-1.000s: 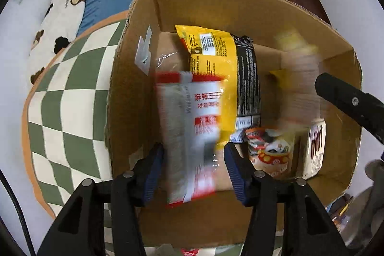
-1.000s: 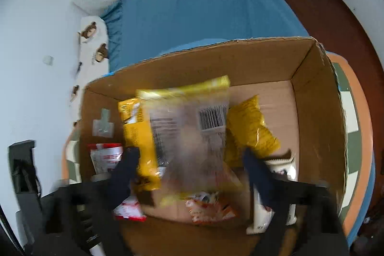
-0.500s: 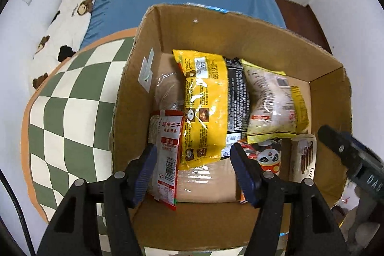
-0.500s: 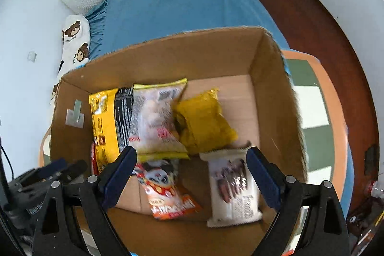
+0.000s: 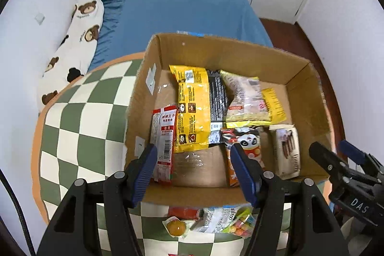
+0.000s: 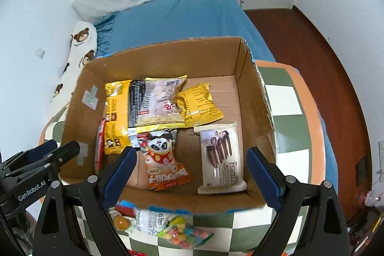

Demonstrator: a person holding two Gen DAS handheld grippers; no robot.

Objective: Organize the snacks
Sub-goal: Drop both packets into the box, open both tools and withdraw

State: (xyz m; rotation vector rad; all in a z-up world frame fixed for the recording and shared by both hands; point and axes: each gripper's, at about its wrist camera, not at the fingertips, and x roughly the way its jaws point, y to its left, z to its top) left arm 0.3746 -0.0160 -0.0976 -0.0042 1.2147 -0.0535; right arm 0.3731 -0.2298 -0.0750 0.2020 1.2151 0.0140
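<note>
A cardboard box [image 5: 297, 97] is sitting on the green-and-white checked counter [image 5: 79, 116], against its far edge by the blue bed [image 5: 182, 11]. Inside it 6 snacks are lying flat: a red-and-white packet [image 5: 164, 143] along the left wall, a big yellow bag [image 5: 192, 109] beside it, a pale bag [image 5: 244, 100] overlapping a small yellow pouch [image 5: 274, 102], a panda packet [image 6: 160, 157] and a wafer pack [image 6: 220, 155] toward the near wall.

The left tongs [image 5: 196, 174] are hanging over the box's near-left corner, released, nothing between the blue pads; they have just been opening. The right tongs [image 6: 192, 179] are hanging wide apart over the near wall, gripping nothing.

At the counter's near edge, just outside the box, a candy bag [image 6: 182, 232], a white wrapper [image 6: 153, 220] and a jelly cup [image 6: 121, 222] are lying together.
</note>
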